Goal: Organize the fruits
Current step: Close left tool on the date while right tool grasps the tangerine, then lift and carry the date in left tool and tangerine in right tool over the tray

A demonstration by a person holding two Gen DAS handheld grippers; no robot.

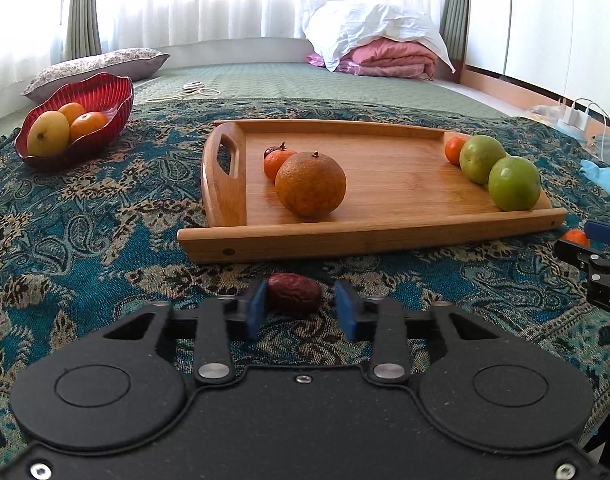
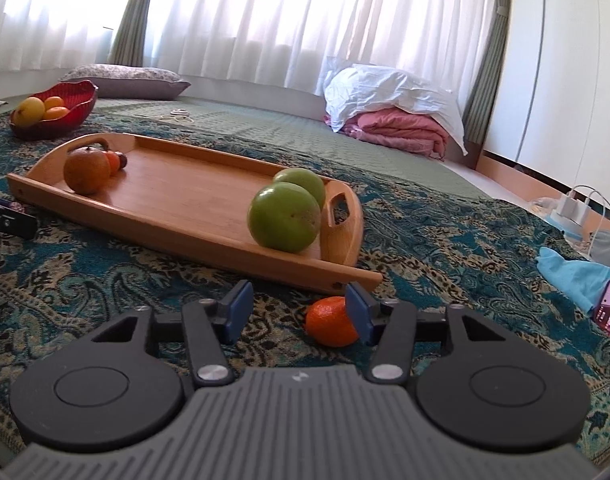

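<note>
Low down, left hand-held gripper (image 1: 301, 308) apart around date (image 1: 294, 291), right hand-held gripper (image 2: 299, 312) apart beside tangerine (image 2: 331, 322), tray (image 2: 209, 236) edge near.

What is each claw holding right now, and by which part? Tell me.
Nothing is held. The left claw is open around the red date; the right claw is open around the small orange.

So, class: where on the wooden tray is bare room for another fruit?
The tray is bare mid-floor, between the large orange and the green fruits. Both ends are crowded.
</note>
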